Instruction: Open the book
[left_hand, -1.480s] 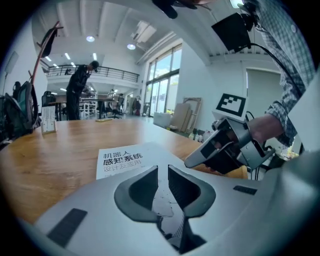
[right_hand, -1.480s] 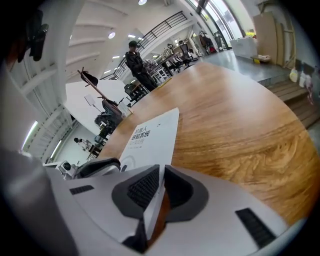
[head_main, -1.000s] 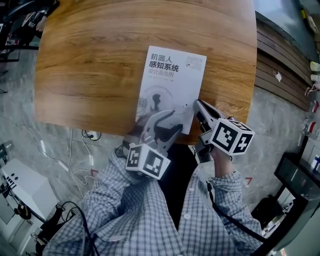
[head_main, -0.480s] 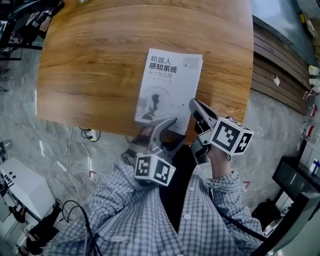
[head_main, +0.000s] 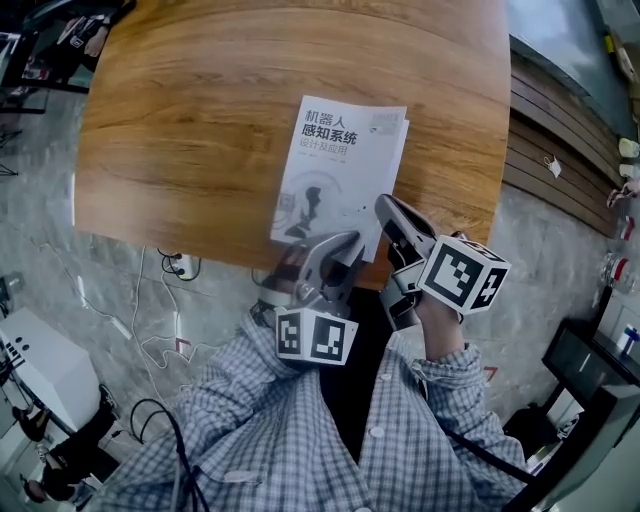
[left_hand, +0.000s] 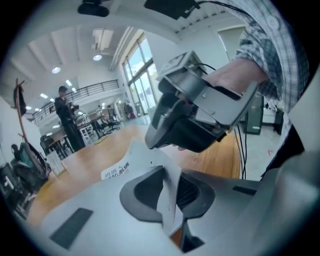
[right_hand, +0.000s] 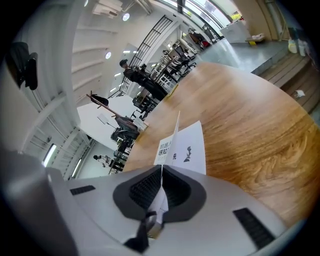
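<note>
A white paperback book with black print lies on the round wooden table, close to its near edge. My left gripper sits at the book's near edge; its jaws have just been closing. In the left gripper view a thin sheet of the cover is pinched between that gripper's pads. My right gripper is at the book's near right corner. In the right gripper view it is shut on a sheet that stands edge-on, with the printed cover slightly raised beyond it.
The table's near edge runs just behind both grippers, with a socket and white cables on the grey floor below. Wooden slats lie to the right of the table. A person stands far off among desks.
The left gripper drew back from over the cover to the book's near edge, spread wide, then closed on the sheet there. The right gripper stayed at the corner, a little higher.
</note>
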